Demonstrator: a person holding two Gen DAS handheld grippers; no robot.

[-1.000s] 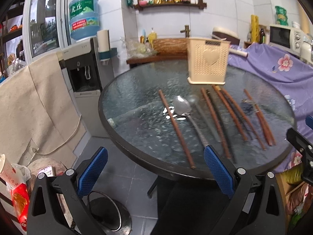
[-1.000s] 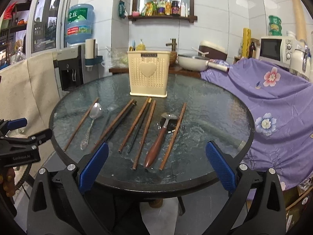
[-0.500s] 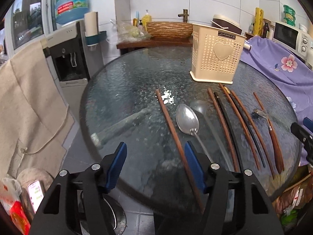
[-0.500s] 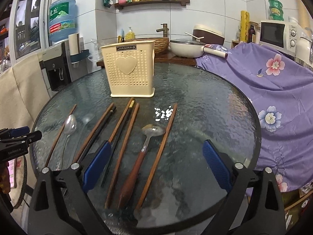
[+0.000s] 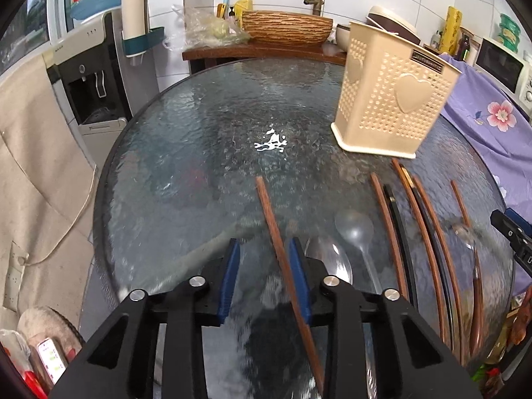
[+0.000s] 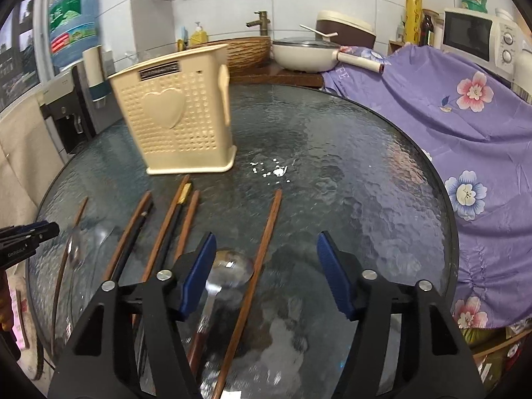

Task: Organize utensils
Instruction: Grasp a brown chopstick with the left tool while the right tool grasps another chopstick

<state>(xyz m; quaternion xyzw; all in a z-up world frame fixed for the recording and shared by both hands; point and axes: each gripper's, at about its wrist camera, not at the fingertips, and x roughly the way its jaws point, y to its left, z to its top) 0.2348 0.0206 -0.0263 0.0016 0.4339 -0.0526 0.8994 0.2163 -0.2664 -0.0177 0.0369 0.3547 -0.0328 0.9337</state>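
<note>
A cream perforated utensil holder (image 5: 392,99) (image 6: 179,116) stands upright on the round glass table (image 5: 199,139). In front of it lie several brown and black chopsticks (image 5: 429,249), a metal spoon (image 5: 327,259) and a wooden-handled spoon (image 6: 229,267). My left gripper (image 5: 263,244) is over the leftmost brown chopstick (image 5: 271,219). Its jaws are closing with that stick between them, close to the right pad, and the left pad stands clear of it. My right gripper (image 6: 266,236) is closing too, with the rightmost chopstick (image 6: 266,232) and the wooden-handled spoon's bowl between its pads, untouched.
A water dispenser (image 5: 96,76) and a beige cloth stand left of the table. A purple flowered cloth (image 6: 465,133) drapes along the right, with a microwave (image 6: 478,40) behind it. A pan (image 6: 306,55) and a woven basin (image 5: 286,28) sit on the counter behind.
Both grippers have moved forward over the table and tipped downward. Their jaws have narrowed, the left far more. Each now straddles an outer chopstick.
</note>
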